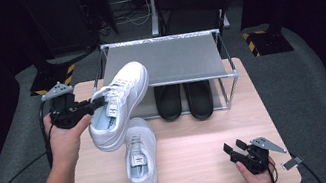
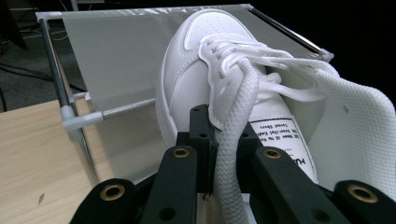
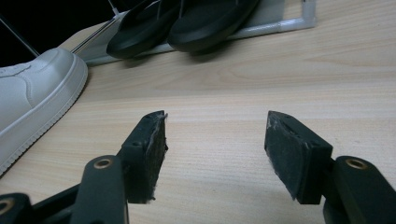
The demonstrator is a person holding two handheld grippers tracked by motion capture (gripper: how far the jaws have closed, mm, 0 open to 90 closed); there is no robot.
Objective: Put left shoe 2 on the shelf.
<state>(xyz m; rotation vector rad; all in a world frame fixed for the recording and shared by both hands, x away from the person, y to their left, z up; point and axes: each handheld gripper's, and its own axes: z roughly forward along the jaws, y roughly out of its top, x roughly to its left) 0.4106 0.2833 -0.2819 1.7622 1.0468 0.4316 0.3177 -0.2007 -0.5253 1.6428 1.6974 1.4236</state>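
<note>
- High view: the left gripper [image 1: 98,103] holds a white sneaker [image 1: 120,104] in the air, tilted with its toe up, over the left front corner of the shoe rack [image 1: 165,60].
- Left gripper view: the jaws are clamped on the sneaker's tongue and collar edge by the laces, with one thick lace [image 2: 236,154] hanging down between them; the toe points at the rack's grey top shelf [image 2: 116,51].
- High view: a second white sneaker [image 1: 142,162] lies flat on the wooden table [image 1: 200,141], just below the lifted one, toe toward the rack.
- High view: a pair of black slippers [image 1: 185,100] sits side by side on the rack's lower level, under the shelf.
- High view: the right gripper [image 1: 232,153] rests at the table's near right edge, well apart from both sneakers.
- Right gripper view: its jaws stand wide apart with nothing between them, low over bare wood; the resting sneaker's toe [image 3: 32,93] lies to the left and the slippers [image 3: 187,21] farther off.
</note>
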